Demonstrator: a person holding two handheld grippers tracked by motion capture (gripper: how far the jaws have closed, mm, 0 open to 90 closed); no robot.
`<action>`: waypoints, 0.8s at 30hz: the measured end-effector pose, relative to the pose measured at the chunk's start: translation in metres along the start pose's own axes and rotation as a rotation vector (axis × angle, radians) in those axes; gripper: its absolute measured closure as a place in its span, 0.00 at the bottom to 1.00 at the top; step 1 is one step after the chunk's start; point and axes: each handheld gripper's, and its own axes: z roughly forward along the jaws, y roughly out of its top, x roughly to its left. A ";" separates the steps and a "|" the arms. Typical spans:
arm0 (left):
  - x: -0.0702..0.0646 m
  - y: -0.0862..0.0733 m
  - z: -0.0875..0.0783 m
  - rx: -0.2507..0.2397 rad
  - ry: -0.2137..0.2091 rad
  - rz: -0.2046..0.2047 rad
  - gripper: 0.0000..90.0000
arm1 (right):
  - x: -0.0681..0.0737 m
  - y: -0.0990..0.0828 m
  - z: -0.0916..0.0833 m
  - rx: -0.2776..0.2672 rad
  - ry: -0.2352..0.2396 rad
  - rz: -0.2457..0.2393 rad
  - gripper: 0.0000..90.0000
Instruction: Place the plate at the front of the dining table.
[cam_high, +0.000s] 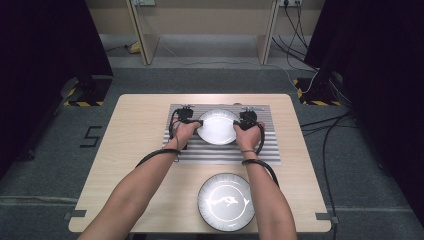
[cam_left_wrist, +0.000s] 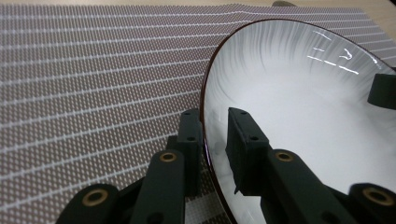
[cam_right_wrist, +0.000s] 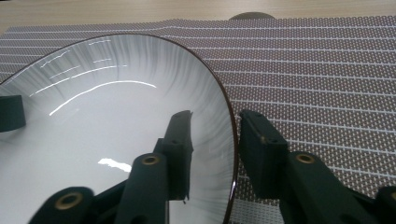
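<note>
A white plate with a thin dark rim (cam_high: 217, 127) lies on a striped grey placemat (cam_high: 220, 154) at the middle of the table. My left gripper (cam_high: 193, 121) is at the plate's left edge and my right gripper (cam_high: 240, 123) at its right edge. In the left gripper view the rim (cam_left_wrist: 208, 93) runs between the jaws of the left gripper (cam_left_wrist: 215, 114), with a gap on the inner side. In the right gripper view the plate (cam_right_wrist: 116, 121) has its rim between the jaws of the right gripper (cam_right_wrist: 215, 115), and there is space on both sides.
A second white plate (cam_high: 226, 201) with a dark rim sits near the front edge of the wooden table (cam_high: 135, 130), between the person's forearms. Cables trail from both grippers across the mat. Dark stands and floor cables surround the table.
</note>
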 end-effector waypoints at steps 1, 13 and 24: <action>0.000 0.000 0.000 -0.004 0.005 0.003 0.83 | 0.000 0.000 0.000 0.005 -0.003 0.004 0.68; 0.000 0.009 -0.016 -0.078 0.032 0.031 0.51 | -0.005 0.000 -0.006 -0.021 -0.003 0.051 0.52; 0.002 0.011 -0.053 -0.121 0.041 0.065 0.46 | -0.009 0.001 -0.029 -0.046 -0.013 0.054 0.50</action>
